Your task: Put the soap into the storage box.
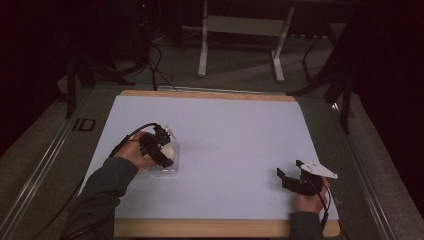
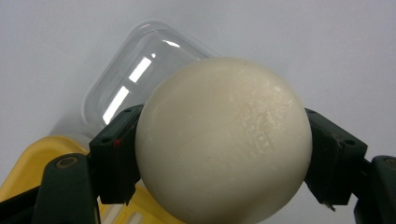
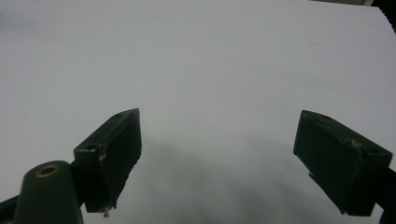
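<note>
Cream smooth round ball (image 2: pixel 223 140) pinched in left claw (image 1: pixel 159 145) just above clear plastic tub (image 2: pixel 140 74); right claw (image 1: pixel 294 178) spread, far right.

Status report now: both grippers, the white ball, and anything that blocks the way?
Left gripper shut on white ball, above clear container. Right gripper open, empty, over white sheet. Yellow thing beside container; nothing blocks.
</note>
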A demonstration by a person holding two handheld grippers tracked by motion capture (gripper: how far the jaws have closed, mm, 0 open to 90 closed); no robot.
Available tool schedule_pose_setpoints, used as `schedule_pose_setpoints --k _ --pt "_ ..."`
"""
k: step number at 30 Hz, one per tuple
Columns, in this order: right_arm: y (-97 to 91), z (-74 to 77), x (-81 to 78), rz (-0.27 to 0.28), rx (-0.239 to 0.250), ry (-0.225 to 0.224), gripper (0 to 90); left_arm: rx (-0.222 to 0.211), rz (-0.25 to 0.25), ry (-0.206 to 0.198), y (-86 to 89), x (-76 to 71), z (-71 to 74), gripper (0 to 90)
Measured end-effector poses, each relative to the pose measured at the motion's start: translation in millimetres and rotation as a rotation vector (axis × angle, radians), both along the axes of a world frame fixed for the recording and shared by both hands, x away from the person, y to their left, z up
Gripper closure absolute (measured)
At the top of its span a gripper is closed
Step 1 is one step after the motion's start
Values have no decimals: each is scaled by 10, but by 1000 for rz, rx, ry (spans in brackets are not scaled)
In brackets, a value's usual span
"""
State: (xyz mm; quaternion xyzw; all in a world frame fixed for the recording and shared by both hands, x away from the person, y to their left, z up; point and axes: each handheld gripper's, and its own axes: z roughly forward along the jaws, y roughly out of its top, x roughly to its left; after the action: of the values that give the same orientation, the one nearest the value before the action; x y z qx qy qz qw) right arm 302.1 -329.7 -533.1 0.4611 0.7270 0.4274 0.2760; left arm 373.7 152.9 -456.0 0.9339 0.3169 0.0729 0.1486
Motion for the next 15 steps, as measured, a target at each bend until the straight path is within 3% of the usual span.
schedule_pose_setpoints --k 15 --pt "-2 -1 0 0 1 -2 148 8 74 -17 84 27 58 242"
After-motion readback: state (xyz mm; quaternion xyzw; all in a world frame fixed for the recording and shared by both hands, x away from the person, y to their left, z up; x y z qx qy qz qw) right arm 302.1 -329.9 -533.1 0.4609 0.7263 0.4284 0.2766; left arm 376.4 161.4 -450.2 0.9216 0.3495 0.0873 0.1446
